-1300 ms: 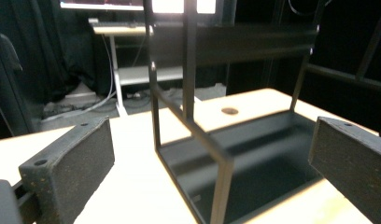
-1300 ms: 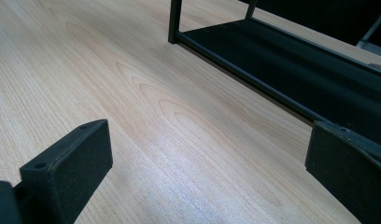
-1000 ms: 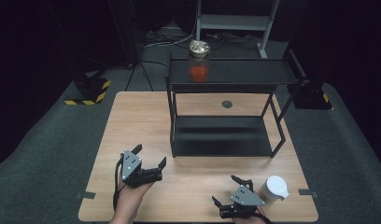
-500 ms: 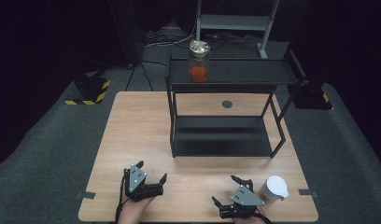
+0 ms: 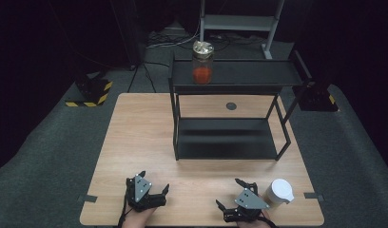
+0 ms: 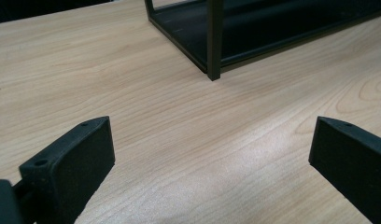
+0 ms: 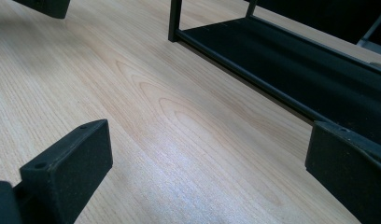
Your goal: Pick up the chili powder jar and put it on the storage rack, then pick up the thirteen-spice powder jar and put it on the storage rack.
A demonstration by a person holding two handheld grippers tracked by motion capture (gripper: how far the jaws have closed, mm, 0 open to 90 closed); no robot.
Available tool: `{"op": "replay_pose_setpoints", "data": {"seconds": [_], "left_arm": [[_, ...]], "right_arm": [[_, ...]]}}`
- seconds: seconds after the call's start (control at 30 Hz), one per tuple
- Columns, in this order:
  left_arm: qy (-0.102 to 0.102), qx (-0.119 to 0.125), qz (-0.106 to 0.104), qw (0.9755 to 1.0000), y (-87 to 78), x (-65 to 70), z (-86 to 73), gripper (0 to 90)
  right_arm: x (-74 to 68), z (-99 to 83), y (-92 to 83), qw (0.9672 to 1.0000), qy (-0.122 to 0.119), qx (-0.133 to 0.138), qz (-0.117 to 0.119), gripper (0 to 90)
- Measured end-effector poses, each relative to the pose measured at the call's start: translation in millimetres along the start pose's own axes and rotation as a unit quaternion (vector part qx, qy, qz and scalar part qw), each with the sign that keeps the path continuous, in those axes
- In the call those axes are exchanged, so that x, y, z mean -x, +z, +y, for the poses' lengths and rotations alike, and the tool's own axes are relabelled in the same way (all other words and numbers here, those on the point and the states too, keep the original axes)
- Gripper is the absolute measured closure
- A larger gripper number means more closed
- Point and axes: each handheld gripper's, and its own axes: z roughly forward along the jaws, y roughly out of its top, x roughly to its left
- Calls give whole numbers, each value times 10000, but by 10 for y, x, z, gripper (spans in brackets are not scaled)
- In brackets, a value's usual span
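Observation:
My left gripper [image 5: 154, 183] rests low at the table's near edge, left of centre, open with nothing between its fingers. In the left gripper view the left gripper [image 6: 209, 154] stands wide apart over bare wood, facing a leg of the black rack [image 6: 215, 42]. My right gripper [image 5: 229, 194] sits at the near edge right of centre, also open and empty. A white cup [image 5: 281, 191] stands just to its right. The right gripper [image 7: 207, 163] looks along the rack's lower shelf [image 7: 296, 60]. A glass jar [image 5: 202, 61] with red contents and a metal lid stands on the rack's top shelf.
The black two-level rack [image 5: 239, 78] occupies the table's far middle and right. A small dark disc [image 5: 231, 106] lies on the wooden table [image 5: 135, 128] behind it. Tape marks [image 5: 87, 198] sit at the near corners. Dark floor surrounds the table.
My left gripper has drawn back toward the near edge and settled lower, still open. The right gripper and the cup have stayed put.

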Motion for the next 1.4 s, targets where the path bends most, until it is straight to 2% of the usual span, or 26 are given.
{"op": "replay_pose_setpoints", "data": {"seconds": [0.07, 0.2, 0.47, 0.73, 0.97, 1.1, 1.3, 1.4], "left_arm": [[89, -22, 30, 10000, -1, 25, 7, 3], [40, -14, 80, 10000, -1, 41, 3, 4], [112, 4, 47, 9999, -6, 38, -2, 4], [320, 42, 83, 9994, -14, 90, -16, 4], [455, 35, 127, 9989, -17, 131, -16, 4], [506, 22, 126, 9986, -15, 141, -12, 4], [476, 14, 123, 9988, -13, 137, -9, 4], [455, 32, 125, 9989, -17, 130, -15, 4]], "right_arm": [[9, 9, 6, 10000, 6, -24, 19, 0], [14, 6, 5, 10000, 2, -18, 37, 0], [-12, -14, -9, 10000, -21, 40, -22, 0], [-30, -6, -22, 9999, -40, 128, 15, 0], [-7, 75, -139, 9991, -39, 406, 99, 0], [-6, 97, -215, 9981, -7, 618, 59, 0], [1, 189, -374, 9968, 136, 790, -27, 0], [2, 227, -424, 9967, 188, 790, -75, 0]]}}
